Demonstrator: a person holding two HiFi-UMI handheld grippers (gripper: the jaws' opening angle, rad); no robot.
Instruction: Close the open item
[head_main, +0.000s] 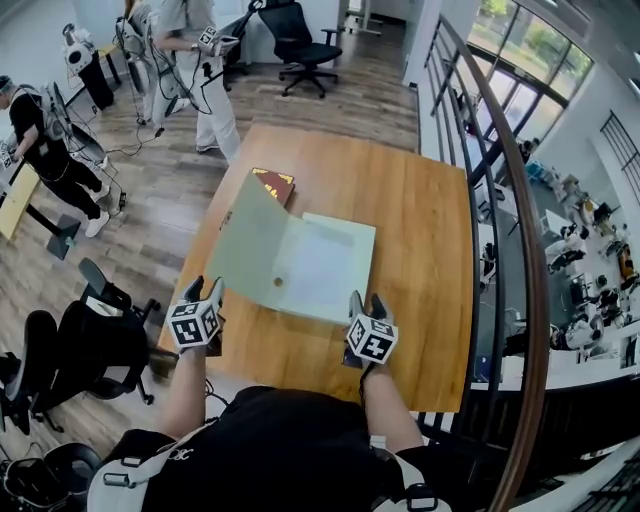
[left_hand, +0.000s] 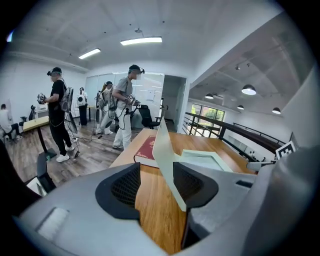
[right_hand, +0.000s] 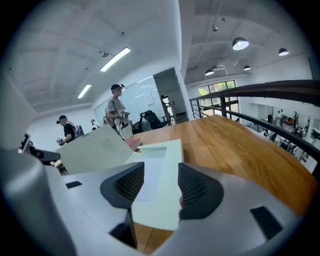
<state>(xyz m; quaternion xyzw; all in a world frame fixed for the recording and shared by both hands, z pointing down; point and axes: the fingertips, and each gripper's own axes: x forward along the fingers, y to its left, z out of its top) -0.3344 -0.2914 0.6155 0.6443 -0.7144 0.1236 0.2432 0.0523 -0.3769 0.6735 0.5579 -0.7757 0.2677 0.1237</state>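
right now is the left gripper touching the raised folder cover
Cannot tell. The left gripper view shows the raised cover between the left gripper's open jaws, close by one pad; neither contact nor gap is plain.

– What's the folder made of?
– Thin card, pale green and matt, no shine on it anywhere
– And the table under it?
– Wood, smooth, with a soft sheen over the grain. The floor is wood planks too, greyer and duller. The red book has a smooth cover
– Your own parts?
– My pads are dark, ribbed and matt; the shells of my left gripper and right gripper are smooth grey plastic, matt as well
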